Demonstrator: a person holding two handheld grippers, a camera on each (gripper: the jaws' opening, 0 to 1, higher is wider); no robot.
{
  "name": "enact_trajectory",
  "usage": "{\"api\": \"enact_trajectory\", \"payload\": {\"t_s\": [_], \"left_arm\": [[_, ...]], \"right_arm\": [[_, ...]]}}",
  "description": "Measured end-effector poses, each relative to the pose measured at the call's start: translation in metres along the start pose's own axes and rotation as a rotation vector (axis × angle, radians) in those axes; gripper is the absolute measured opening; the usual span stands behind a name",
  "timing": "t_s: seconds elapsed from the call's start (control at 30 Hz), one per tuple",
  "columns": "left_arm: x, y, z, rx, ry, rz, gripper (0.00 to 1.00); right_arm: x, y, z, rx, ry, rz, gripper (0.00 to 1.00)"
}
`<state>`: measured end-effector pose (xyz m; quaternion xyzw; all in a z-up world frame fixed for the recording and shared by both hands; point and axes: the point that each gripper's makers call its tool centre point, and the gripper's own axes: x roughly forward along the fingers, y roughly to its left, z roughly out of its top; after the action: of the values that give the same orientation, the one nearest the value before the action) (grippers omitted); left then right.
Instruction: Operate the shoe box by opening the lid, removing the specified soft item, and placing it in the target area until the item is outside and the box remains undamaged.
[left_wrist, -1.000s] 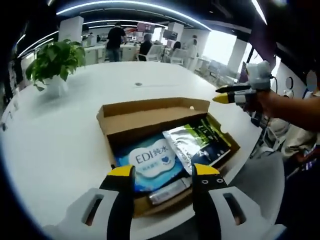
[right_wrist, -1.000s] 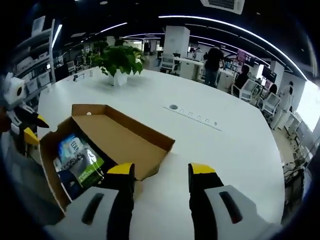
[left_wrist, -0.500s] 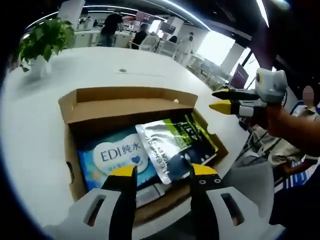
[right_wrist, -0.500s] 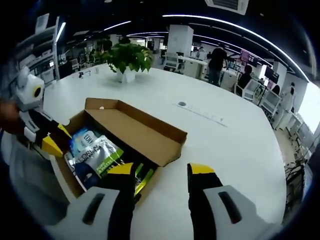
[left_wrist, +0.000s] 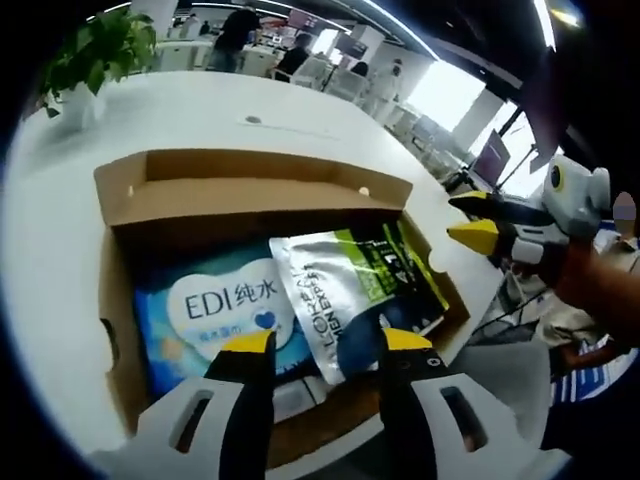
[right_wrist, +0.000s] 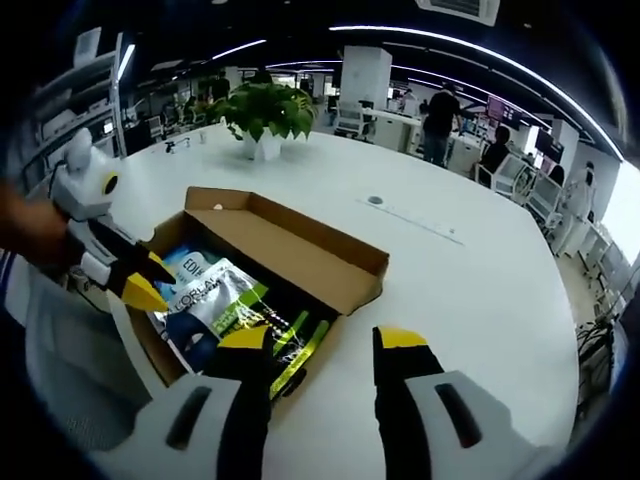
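A wide white surface (left_wrist: 60, 240) runs through an open office, with desks and standing people far behind; on it sits a cardboard shoe box (left_wrist: 120, 330), its lid (left_wrist: 250, 185) folded back and standing open along the far edge in the left gripper view; the same box (right_wrist: 345, 275) lies left of centre in the right gripper view, lid toward the middle of the surface; a potted green plant (right_wrist: 265, 110) stands well beyond the box.

Inside the box, a blue and white soft pack printed "EDI" (left_wrist: 215, 310) lies flat on the left side of the left gripper view; a silver and green pouch lettered "L'OREAL" (left_wrist: 355, 285) lies beside it, overlapping its right edge; in the right gripper view that pouch (right_wrist: 215, 305) lies above the blue pack (right_wrist: 190, 265).

The left gripper (left_wrist: 315, 345) hangs over the near rim of the box, its yellow-tipped jaws parted and holding nothing, the tips above the seam where the two packs meet; the right gripper (right_wrist: 320, 340) hovers at the box's near corner, jaws likewise spread and empty, one tip over the pouch's green edge and the other over bare surface; a hand (left_wrist: 590, 285) carries the right gripper at the right of the left gripper view.
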<state>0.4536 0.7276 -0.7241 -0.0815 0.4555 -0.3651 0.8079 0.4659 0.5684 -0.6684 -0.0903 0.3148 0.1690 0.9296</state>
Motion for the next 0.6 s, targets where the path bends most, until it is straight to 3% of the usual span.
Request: {"api": "enact_trajectory", "payload": {"t_s": [0.17, 0.33, 0.47, 0.6], "left_arm": [[0.009, 0.000, -0.001, -0.101, 0.007, -0.020, 0.34], [0.015, -0.003, -0.003, -0.135, 0.025, -0.028, 0.28], [0.020, -0.001, -0.009, -0.102, 0.062, -0.004, 0.19], [0.019, -0.002, -0.004, -0.101, 0.037, -0.003, 0.10]], "right_arm": [[-0.001, 0.004, -0.003, -0.008, 0.003, 0.011, 0.35], [-0.001, 0.005, -0.003, -0.014, 0.000, 0.019, 0.34], [-0.004, 0.007, -0.003, -0.010, -0.006, 0.029, 0.31], [-0.005, 0.008, -0.001, -0.015, -0.023, 0.035, 0.29]]}}
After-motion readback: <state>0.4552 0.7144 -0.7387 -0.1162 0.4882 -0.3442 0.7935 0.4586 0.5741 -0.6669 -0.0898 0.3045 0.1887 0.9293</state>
